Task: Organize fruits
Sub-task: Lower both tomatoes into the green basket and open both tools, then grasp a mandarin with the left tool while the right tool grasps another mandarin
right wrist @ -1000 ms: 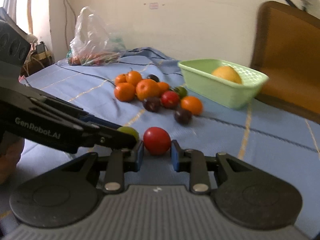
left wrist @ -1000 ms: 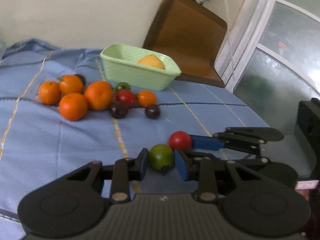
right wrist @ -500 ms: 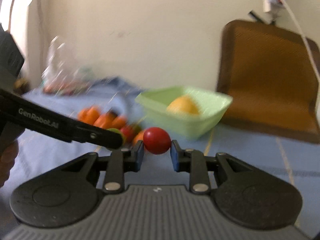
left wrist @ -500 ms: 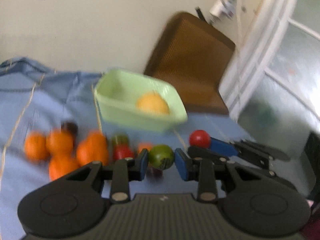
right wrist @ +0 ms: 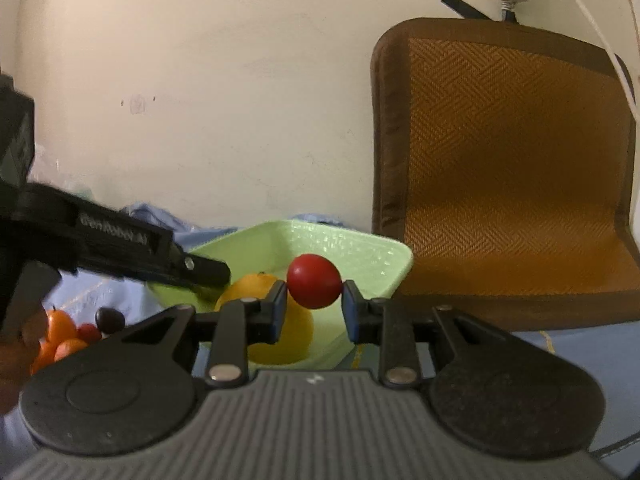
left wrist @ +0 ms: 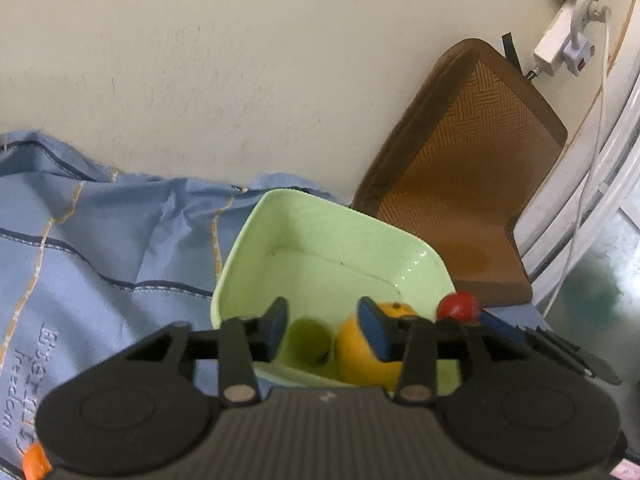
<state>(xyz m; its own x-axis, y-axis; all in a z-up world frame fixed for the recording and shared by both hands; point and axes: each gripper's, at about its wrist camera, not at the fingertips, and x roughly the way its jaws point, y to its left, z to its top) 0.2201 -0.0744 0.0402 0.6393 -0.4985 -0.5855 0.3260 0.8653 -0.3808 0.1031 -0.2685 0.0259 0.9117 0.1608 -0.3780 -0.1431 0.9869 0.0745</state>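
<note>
Left gripper (left wrist: 323,328): fingers spread wide over the green basket (left wrist: 256,240). A second ago they pinched the green fruit (left wrist: 308,344); now it shows blurred below the gap, inside the basket and apparently free of the pads. Judged just released, likely dropping or settling. It sits just beside the big orange (left wrist: 372,352) at the basket's near end.

Right gripper (right wrist: 314,300): pinching the red fruit (right wrist: 314,286) between both pads, held above the basket's near right corner, over the orange (right wrist: 276,320). Both grippers have come up off the cloth to the basket within the last second.

Meaning: one more fruit is in; the red one looks next. A pile of small oranges (right wrist: 60,340) and a dark plum (right wrist: 110,318) stays on the blue cloth (left wrist: 100,248) left of the basket, so much is left.

Edges and room:
- Basket's far half is bare floor, with room to drop there.
- Near end is crowded by orange and green fruit; the red one could bounce off.
- Brown cushion (right wrist: 512,168) leans on the wall right of and behind the basket.
- Grippers are close together; the left one's arm reaches over the basket's left rim.
</note>
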